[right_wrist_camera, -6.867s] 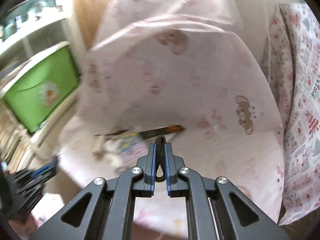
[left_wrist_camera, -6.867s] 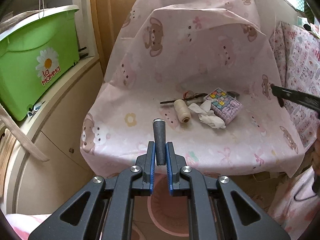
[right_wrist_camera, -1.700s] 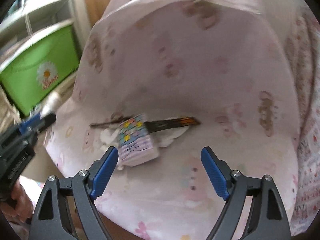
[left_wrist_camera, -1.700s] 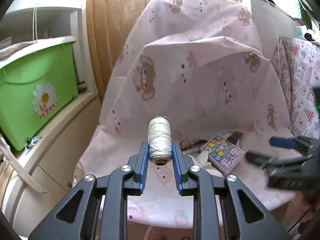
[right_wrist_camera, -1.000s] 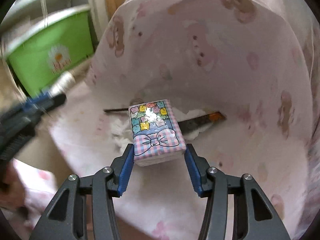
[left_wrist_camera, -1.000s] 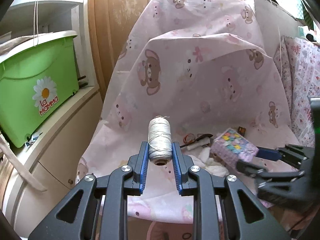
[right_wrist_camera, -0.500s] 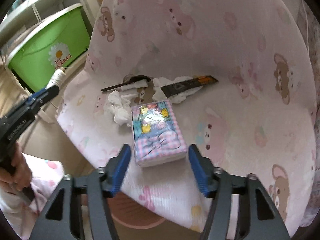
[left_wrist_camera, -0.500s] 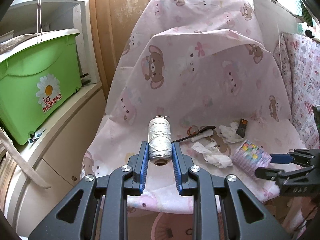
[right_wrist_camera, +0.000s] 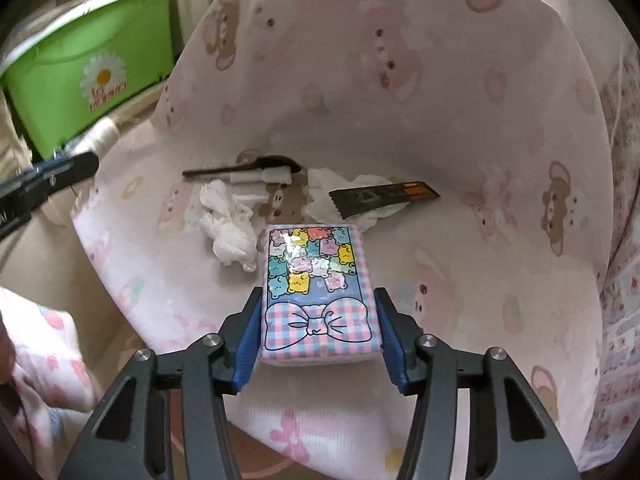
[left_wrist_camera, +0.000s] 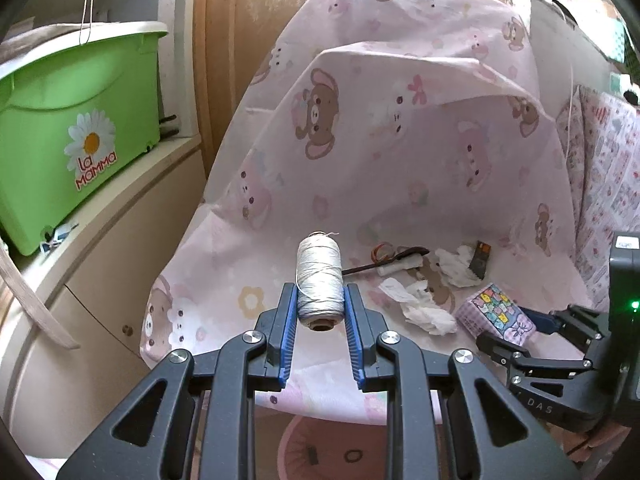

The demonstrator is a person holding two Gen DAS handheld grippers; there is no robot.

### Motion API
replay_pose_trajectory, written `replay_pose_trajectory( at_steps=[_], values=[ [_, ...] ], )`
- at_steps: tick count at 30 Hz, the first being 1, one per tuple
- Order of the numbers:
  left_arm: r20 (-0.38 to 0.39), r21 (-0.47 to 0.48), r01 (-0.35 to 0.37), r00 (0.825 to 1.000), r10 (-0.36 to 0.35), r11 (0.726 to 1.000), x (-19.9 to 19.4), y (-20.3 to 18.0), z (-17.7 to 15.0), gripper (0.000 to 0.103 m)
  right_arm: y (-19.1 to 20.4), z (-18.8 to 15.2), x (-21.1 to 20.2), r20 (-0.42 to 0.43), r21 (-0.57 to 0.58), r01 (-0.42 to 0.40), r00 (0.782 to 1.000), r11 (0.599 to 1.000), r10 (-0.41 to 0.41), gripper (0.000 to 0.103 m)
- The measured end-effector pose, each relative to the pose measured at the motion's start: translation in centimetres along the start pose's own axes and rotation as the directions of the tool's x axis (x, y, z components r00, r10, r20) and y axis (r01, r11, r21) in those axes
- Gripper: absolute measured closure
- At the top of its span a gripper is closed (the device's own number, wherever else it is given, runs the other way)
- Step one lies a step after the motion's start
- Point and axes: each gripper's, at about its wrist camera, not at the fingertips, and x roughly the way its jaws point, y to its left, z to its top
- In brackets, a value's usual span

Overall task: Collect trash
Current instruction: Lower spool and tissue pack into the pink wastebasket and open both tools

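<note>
Pink bear-print sheet (left_wrist_camera: 400, 160) drapes a chair; green bin (left_wrist_camera: 76, 140) at upper left. Left tongs (left_wrist_camera: 320, 312) closed on a white thread spool (left_wrist_camera: 319, 276), held upright at frame centre. Right tongs (right_wrist_camera: 318, 336) clamp a tissue pack (right_wrist_camera: 316, 292) by its sides, low centre. Crumpled tissues (right_wrist_camera: 228, 224) and a dark wrapper (right_wrist_camera: 380, 196) lie on the seat beyond.

right tongs (right_wrist_camera: 318, 334) now grip the tissue pack (right_wrist_camera: 318, 292), drawn off the pile

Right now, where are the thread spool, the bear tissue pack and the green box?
thread spool (left_wrist_camera: 320, 276): left wrist view, middle of its wound side.
bear tissue pack (right_wrist_camera: 318, 292): right wrist view, printed top face.
green box (left_wrist_camera: 76, 128): left wrist view, front wall.
</note>
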Motion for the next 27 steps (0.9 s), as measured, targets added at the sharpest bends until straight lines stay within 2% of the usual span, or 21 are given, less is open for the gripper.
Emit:
replay_pose_trajectory(
  at_steps=[5,7,12,19,23,27],
  values=[
    [0.032,0.043,0.017,0.999,-0.018,0.999,-1.5,-0.7,0.0,0.081,-1.1,0.0,-2.7,0.056,0.044,-0.007,0.998,0.999,0.005,0.048],
    [0.015,0.032,0.043,0.999,-0.043,0.999,-2.0,-0.7,-0.3,0.081,-1.4,0.0,-3.9,0.074,0.069,-0.029,0.997,0.997,0.024,0.048],
    [-0.048,0.013,0.041,0.998,-0.040,0.999,-2.5,-0.6,-1.3,0.081,-0.9,-0.1,-6.7,0.110,0.092,-0.044,0.993,0.995,0.034,0.048],
    [-0.070,-0.035,0.065,0.995,-0.067,0.997,-5.4,0.3,-3.6,0.081,0.4,-1.4,-10.1,0.156,0.129,-0.106,0.984,0.986,0.085,0.048],
    [-0.121,-0.041,0.104,0.987,-0.109,0.994,-5.9,0.1,-4.9,0.081,1.4,-2.4,-11.0,0.151,0.109,-0.126,0.982,0.986,0.109,0.048],
    [-0.211,-0.066,0.139,0.966,-0.150,0.988,-4.8,0.0,-5.9,0.081,2.5,-3.5,-10.9,0.118,0.080,-0.150,0.983,0.986,0.140,0.048]
  ],
)
